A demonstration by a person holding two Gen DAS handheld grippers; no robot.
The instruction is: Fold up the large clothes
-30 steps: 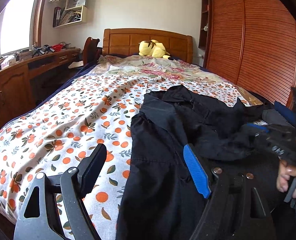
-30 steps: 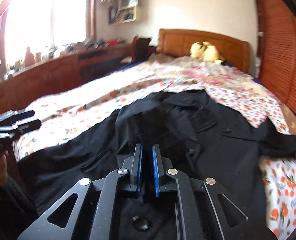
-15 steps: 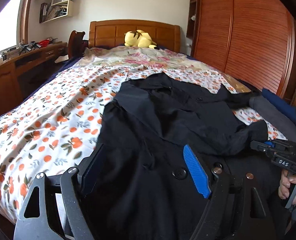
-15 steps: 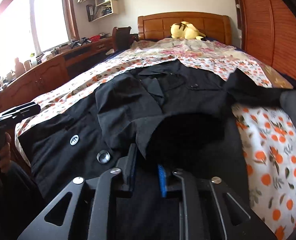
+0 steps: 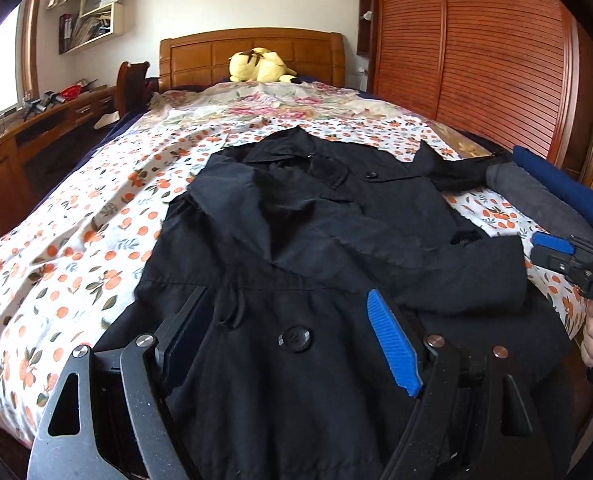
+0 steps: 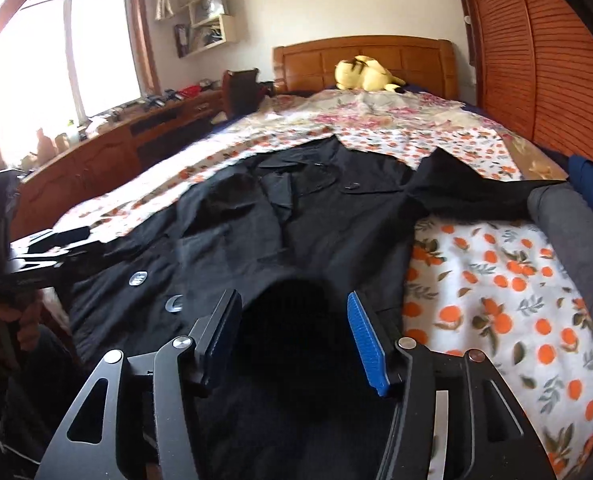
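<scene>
Front-up, the black coat (image 5: pixel 336 240) lies spread on the bed (image 5: pixel 76 248), collar toward the headboard, one sleeve folded across its body and the other stretched out toward the folded grey and blue clothes (image 5: pixel 544 196). Left tongs (image 5: pixel 292 340) hover spread wide over the buttoned front, pinching nothing. Right tongs (image 6: pixel 294 334) are opening around the folded sleeve's cuff (image 6: pixel 292 304), pads clear of it. Beyond, a yellow plush toy (image 5: pixel 260 65) sits by the headboard.

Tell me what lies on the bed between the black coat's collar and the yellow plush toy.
Only bedding: the orange-print sheet, then a pink floral cover up to the plush toy. Nothing else beyond the coat. Both wrist views show it.
</scene>
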